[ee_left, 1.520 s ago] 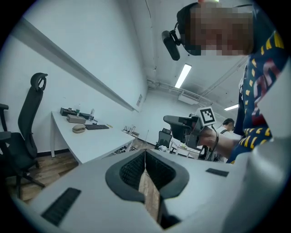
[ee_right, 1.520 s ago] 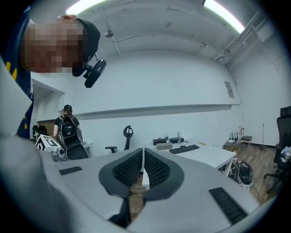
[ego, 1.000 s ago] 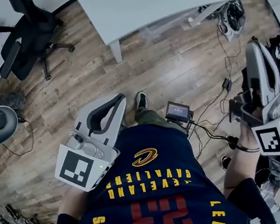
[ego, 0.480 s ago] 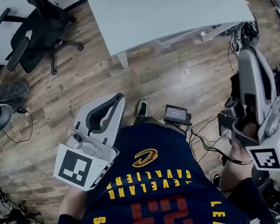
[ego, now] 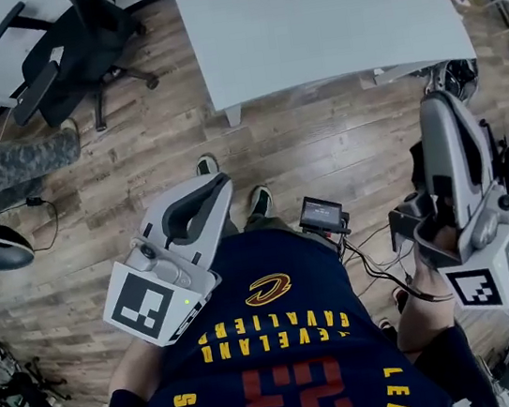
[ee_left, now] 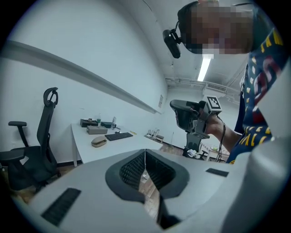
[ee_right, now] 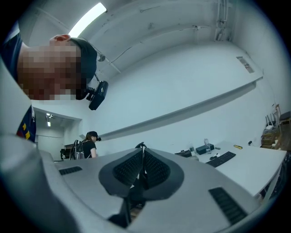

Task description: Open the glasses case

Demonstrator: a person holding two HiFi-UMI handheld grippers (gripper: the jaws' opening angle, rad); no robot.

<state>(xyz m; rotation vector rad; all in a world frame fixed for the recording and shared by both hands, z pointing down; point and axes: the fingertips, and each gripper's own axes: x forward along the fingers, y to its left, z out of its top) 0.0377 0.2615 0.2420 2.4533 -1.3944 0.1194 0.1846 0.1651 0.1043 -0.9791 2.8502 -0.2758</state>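
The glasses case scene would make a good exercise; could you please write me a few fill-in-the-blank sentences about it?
The glasses case lies on the white ____.
Near it on that surface is a black ____.
The left gripper has its jaws ____.
The right gripper holds ____.
Missing words: table; keyboard; shut; nothing.

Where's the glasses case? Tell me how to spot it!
Find the big white table. In the left gripper view, the glasses case lies on it, left of the black keyboard. It is the only rounded tan thing there; the box behind it is grey and square-edged.
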